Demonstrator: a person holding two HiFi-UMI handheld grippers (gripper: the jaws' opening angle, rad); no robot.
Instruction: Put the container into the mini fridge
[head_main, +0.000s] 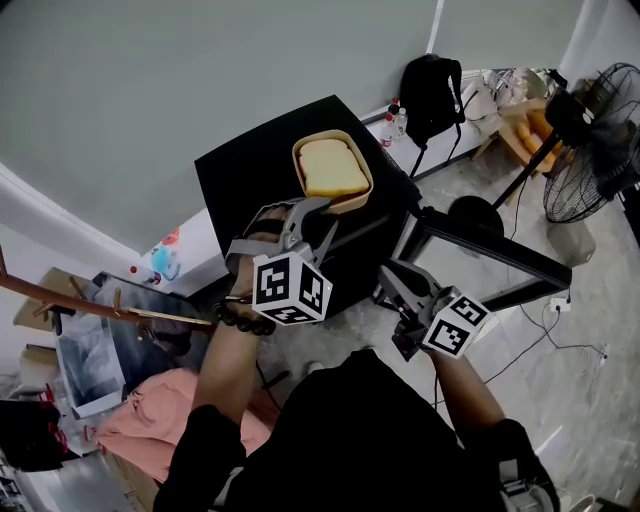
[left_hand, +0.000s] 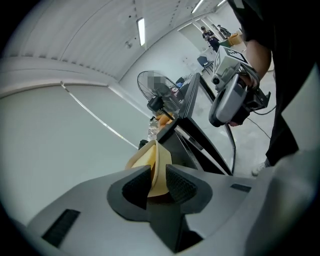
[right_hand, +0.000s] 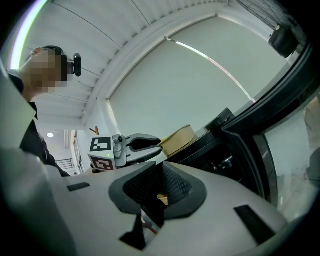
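- The left gripper (head_main: 318, 207) has its jaws closed on the rim of the tan container (head_main: 333, 168), which holds a pale yellow slab.
- The container sits over the top of the black mini fridge (head_main: 250, 170), near its front edge; I cannot tell whether it rests on it.
- The fridge door (head_main: 500, 255) stands open.
- The right gripper (head_main: 388, 282) hangs in front of the fridge, beside the door, its jaws closed together and holding nothing.
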